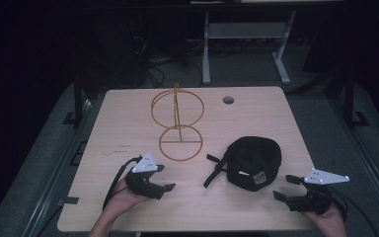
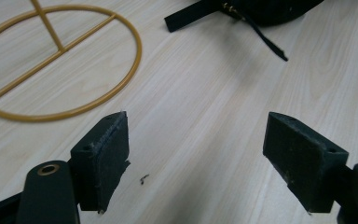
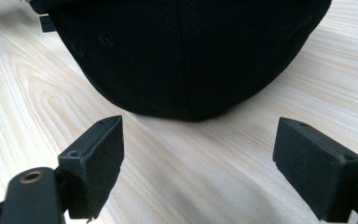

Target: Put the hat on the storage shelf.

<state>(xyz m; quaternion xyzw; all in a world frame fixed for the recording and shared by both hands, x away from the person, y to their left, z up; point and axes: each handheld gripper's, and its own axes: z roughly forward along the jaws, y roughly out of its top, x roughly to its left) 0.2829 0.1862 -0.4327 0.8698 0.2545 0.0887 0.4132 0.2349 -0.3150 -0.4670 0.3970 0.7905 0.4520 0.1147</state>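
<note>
A black cap (image 1: 254, 162) lies on the right half of the light wooden table (image 1: 123, 118), its strap (image 1: 214, 173) trailing to the left. A gold wire stand (image 1: 177, 123) with a round base and an upright ring stands at the table's middle. My left gripper (image 1: 165, 177) rests low in front of the stand's base, open and holding nothing. In the left gripper view the gold base ring (image 2: 130, 65) lies ahead to the left and the strap (image 2: 191, 16) ahead. My right gripper (image 1: 284, 187) is open just right of the cap. The cap (image 3: 191, 56) sits close beyond its jaws.
A round cable hole (image 1: 228, 100) sits near the table's far edge. Behind the table stands a grey desk frame (image 1: 206, 49) on a dark floor with cables. Bare wood lies along the table's left side and front edge.
</note>
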